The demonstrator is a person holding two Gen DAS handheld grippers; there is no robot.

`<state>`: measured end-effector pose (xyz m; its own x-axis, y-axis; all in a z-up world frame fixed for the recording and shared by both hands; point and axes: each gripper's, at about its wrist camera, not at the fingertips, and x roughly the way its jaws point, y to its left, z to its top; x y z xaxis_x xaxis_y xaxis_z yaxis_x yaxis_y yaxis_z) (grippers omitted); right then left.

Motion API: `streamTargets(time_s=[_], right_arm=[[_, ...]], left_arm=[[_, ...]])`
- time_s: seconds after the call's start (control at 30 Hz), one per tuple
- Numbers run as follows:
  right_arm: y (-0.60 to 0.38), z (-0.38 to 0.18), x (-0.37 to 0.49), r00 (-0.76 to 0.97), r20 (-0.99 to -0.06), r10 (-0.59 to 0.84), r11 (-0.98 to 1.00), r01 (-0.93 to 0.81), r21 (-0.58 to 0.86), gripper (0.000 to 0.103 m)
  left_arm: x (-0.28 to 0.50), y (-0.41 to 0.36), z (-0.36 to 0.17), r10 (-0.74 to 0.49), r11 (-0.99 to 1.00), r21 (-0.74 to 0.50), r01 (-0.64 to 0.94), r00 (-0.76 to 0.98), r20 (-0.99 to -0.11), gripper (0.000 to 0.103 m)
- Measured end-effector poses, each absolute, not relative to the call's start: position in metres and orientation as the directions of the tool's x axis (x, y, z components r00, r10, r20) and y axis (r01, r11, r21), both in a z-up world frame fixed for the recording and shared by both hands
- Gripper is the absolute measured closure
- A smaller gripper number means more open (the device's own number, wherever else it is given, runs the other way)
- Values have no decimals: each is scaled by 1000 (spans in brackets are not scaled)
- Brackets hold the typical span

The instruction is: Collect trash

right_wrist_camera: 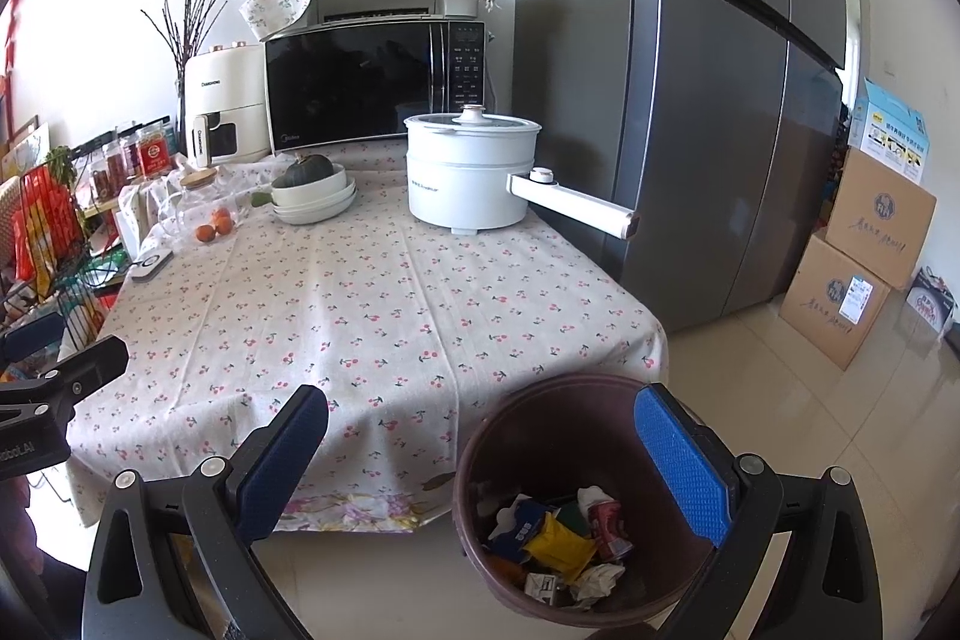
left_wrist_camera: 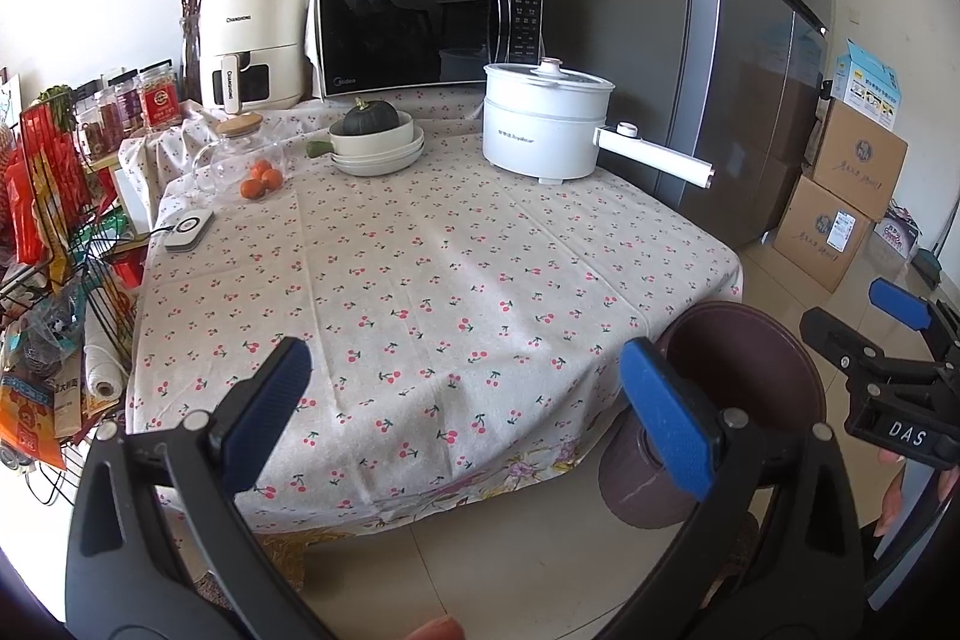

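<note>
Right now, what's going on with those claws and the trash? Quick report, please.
Left gripper open, empty. Right gripper open, empty, above the bin. Trash lies in bin: wrappers, can, crumpled paper. Tablecloth shows no litter; nothing in the way.

Cherry-print tablecloth covering the table. White electric pot sitting near the far right edge, handle sticking out right. Microwave and air fryer standing at the back. Squash resting in stacked bowls. Oranges lying beside a glass jar. Fridge standing right, cardboard boxes stacked beyond it.
</note>
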<state>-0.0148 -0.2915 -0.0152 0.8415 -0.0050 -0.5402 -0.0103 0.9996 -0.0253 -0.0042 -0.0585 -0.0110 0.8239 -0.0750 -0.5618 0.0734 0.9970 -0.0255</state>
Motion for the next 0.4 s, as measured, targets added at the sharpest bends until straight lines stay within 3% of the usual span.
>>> streamTargets(time_s=[0.4], right_arm=[[-291,-16,-15,841,-541,-5,1000,-11,-26,0]], left_arm=[[-3,-57,-10,-72,997,-27,69,820,-568,1]])
